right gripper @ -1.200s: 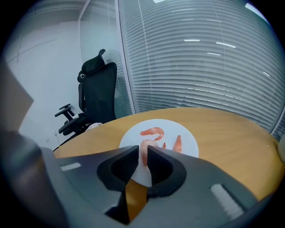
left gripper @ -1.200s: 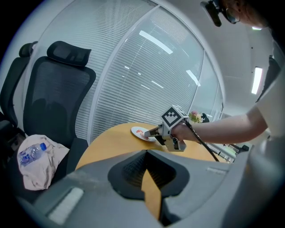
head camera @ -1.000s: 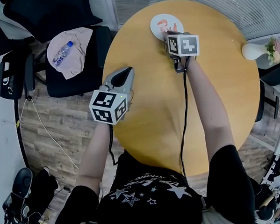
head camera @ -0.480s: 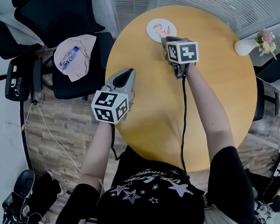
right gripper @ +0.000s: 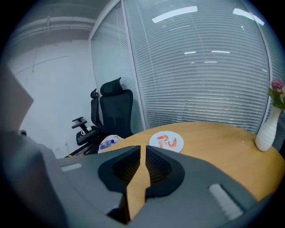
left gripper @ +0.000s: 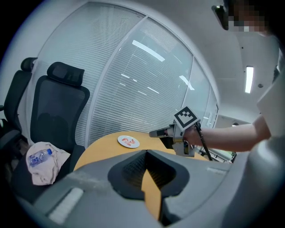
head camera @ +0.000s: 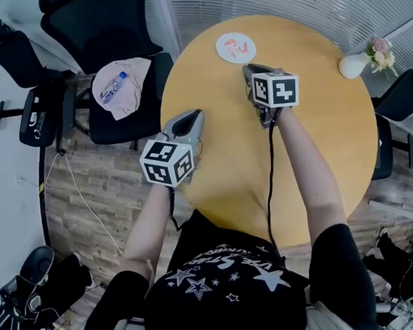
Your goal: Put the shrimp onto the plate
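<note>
Beyond your right gripper (head camera: 248, 68), the shrimp (head camera: 235, 46) lie on the plate (head camera: 223, 53), near the counter's (head camera: 319, 132) far edge; your left gripper (head camera: 194, 115) sits farther off. Both grippers are closed, empty.

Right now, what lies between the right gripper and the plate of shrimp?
Only bare tabletop. In the right gripper view, the right gripper, jaws together and empty, points at the plate across clear wood; the head view agrees.

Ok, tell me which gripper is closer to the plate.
The right gripper, just short of the plate; the left gripper hangs by the edge of the table.
</note>
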{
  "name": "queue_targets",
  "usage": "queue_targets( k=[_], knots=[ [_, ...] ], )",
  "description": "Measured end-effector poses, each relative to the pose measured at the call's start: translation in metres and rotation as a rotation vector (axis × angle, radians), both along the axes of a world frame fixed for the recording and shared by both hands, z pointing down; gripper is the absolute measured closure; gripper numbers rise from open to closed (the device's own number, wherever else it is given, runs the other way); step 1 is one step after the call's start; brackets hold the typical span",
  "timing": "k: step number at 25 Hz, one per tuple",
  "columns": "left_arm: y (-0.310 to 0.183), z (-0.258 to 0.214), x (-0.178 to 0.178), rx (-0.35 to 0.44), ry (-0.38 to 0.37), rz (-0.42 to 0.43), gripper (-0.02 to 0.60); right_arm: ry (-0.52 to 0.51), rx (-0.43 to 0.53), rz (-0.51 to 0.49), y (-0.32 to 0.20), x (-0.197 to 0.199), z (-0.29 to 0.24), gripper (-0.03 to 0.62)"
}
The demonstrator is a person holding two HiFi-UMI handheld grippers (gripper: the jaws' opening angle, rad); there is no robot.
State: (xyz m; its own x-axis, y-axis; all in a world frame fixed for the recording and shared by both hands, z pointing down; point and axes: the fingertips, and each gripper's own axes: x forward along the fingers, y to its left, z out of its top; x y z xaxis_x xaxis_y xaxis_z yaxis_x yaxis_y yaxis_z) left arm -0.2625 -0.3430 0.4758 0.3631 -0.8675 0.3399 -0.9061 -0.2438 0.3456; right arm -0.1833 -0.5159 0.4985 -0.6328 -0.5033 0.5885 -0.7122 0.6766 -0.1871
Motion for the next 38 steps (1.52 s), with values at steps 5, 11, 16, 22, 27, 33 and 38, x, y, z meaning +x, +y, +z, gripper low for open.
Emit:
queue_targets(
  k=[5,11,16,22,27,33,38],
  knots=[
    [0.026,-0.006,0.02,-0.001,-0.033,0.027,0.58,-0.075,0.01,0.022,0.028,0.017,-0.021,0.569],
    [0.047,-0.024,0.037,0.024,-0.035,0.019,0.58,-0.111,0.048,0.026,0.057,0.043,-0.054,0.592],
    [0.064,-0.041,0.063,0.051,-0.045,0.033,0.58,-0.143,0.078,0.041,0.082,0.072,-0.078,0.592],
    [0.093,-0.054,0.089,0.071,-0.046,0.026,0.58,-0.181,0.083,0.06,0.117,0.109,-0.094,0.594],
    [0.12,-0.062,0.114,0.086,-0.056,0.027,0.58,-0.18,0.089,0.038,0.158,0.136,-0.096,0.594],
    [0.151,-0.068,0.144,0.093,-0.065,0.025,0.58,-0.192,0.1,0.039,0.206,0.171,-0.097,0.594],
    [0.184,-0.066,0.179,0.077,-0.079,0.05,0.58,-0.22,0.104,0.054,0.247,0.208,-0.099,0.594]
  ],
)
